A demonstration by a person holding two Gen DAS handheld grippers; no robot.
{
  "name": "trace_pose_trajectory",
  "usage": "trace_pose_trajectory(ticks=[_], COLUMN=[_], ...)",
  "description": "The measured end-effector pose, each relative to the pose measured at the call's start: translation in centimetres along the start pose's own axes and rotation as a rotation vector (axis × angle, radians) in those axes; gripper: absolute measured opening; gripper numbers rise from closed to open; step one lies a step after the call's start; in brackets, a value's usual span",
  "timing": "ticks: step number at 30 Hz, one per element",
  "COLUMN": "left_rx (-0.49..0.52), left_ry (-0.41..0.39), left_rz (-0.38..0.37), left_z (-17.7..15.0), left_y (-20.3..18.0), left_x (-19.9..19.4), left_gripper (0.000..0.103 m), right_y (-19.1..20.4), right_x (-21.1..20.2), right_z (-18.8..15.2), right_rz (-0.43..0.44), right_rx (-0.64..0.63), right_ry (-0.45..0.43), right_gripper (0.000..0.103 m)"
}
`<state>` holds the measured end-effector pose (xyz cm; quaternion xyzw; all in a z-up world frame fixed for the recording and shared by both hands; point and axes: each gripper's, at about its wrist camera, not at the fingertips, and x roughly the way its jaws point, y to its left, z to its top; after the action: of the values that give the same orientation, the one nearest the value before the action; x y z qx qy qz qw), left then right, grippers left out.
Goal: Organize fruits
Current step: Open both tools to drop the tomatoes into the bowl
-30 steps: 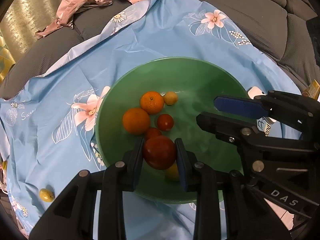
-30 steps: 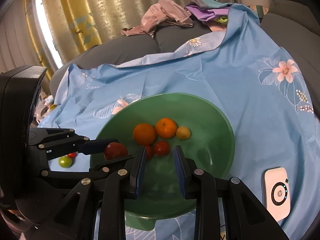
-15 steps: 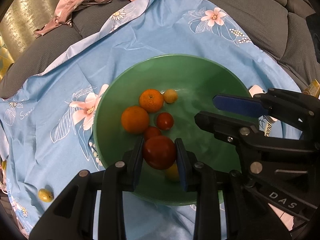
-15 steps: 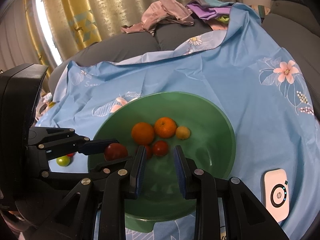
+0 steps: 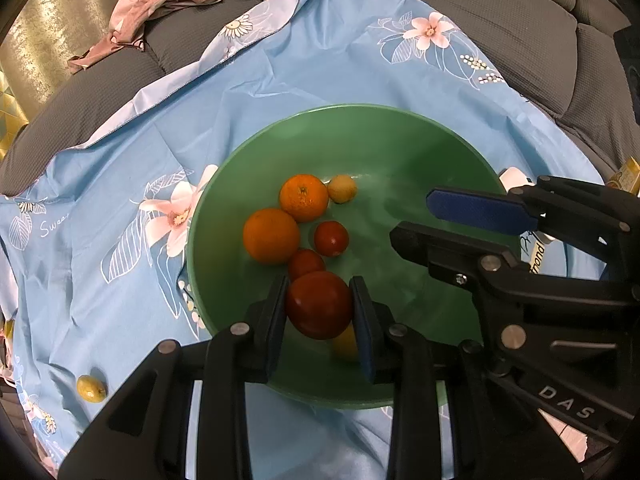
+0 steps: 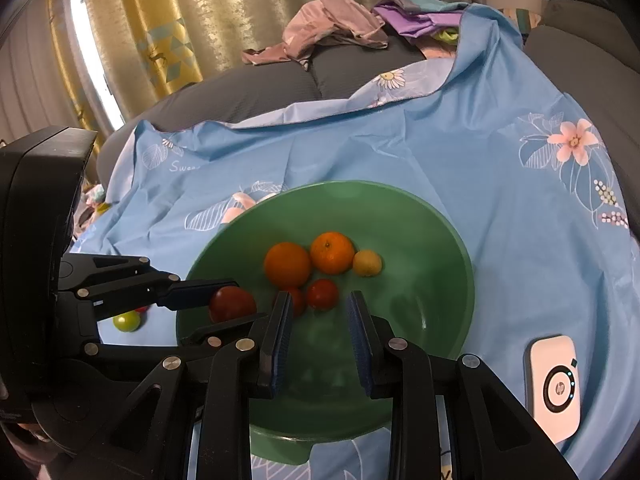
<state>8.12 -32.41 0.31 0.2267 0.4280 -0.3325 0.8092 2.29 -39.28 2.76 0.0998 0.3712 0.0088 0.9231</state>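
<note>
Left wrist view: your left gripper (image 5: 320, 312) pinches a dark red tomato (image 5: 319, 305) between both pads, just above the near side of the green bowl (image 5: 400, 128). In the bowl lie two oranges (image 5: 271, 235), two small red tomatoes (image 5: 331, 238) and a small yellow fruit (image 5: 342, 188). Your right gripper (image 6: 319, 340) hangs over the bowl's near right part, its jaws drawn close with nothing between them. A yellow-green fruit (image 5: 91, 388) lies on the blue cloth (image 5: 120, 200), left of the bowl
</note>
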Motion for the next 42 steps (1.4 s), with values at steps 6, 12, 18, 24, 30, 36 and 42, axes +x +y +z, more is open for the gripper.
trace_pose_trajectory(ticks=[6, 12, 18, 24, 30, 36, 42], left_rx=[-0.003, 0.004, 0.000, -0.024, -0.066, -0.124, -0.211], left_ry=[0.003, -0.014, -0.030, -0.059, -0.088, -0.126, -0.141], left_rz=[0.001, 0.008, 0.022, 0.037, 0.042, 0.053, 0.086], left_z=[-0.1, -0.2, -0.5, -1.3, -2.7, -5.4, -9.0], left_y=[-0.1, -0.1, 0.0, 0.5, 1.3, 2.5, 4.6], left_x=[0.0, -0.7, -1.6, -3.4, -5.4, -8.0, -10.2], left_gripper=[0.036, 0.053, 0.064, 0.067, 0.074, 0.077, 0.078], right_y=[-0.1, -0.2, 0.1, 0.3, 1.1, 2.3, 3.9], right_x=[0.1, -0.1, -0.5, -1.4, -2.8, -4.3, -5.7], right_z=[-0.2, -0.3, -0.4, -0.4, -0.4, -0.6, -1.0], right_rz=[0.006, 0.008, 0.003, -0.015, -0.010, 0.000, 0.014], right_rx=[0.012, 0.035, 0.040, 0.058, 0.055, 0.040, 0.024], right_ry=[0.002, 0.001, -0.002, -0.013, -0.040, -0.060, -0.073], right_gripper=[0.032, 0.032, 0.032, 0.046, 0.046, 0.046, 0.046])
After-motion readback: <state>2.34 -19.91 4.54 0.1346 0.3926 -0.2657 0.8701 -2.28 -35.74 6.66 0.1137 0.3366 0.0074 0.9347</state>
